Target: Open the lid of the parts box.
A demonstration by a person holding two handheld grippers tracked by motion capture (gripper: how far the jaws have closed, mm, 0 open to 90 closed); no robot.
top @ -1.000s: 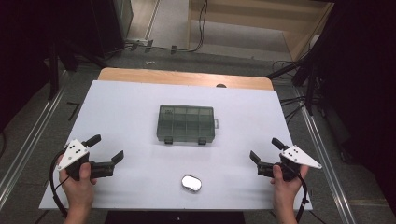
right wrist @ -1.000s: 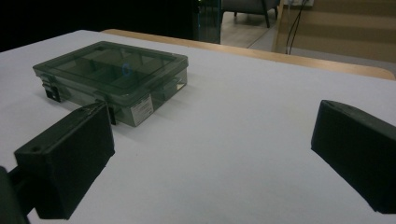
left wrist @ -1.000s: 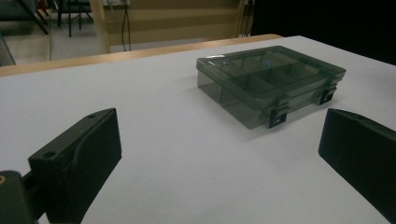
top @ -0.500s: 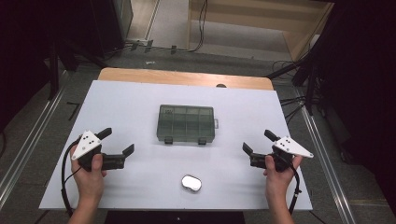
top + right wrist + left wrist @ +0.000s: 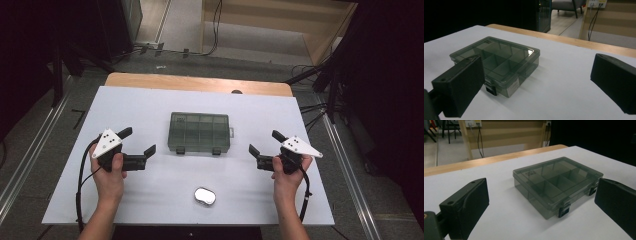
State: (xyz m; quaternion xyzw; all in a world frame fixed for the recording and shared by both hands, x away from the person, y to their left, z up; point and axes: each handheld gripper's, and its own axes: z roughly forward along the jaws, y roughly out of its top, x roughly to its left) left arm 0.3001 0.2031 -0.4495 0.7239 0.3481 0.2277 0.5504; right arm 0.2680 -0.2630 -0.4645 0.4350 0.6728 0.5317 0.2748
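A smoky translucent compartment box [image 5: 200, 132] sits closed near the middle of the white table [image 5: 150, 105], its two dark latches facing the person. The left tool [image 5: 140, 146] hovers just off its left side, jaws spread wide and holding nothing; the right tool [image 5: 265, 146] flanks the other side, equally wide and empty. A small shiny oval object [image 5: 205, 196] lies nearer the person, too small to identify. Through the tinted lid the dividers show, but any contents are hard to make out.
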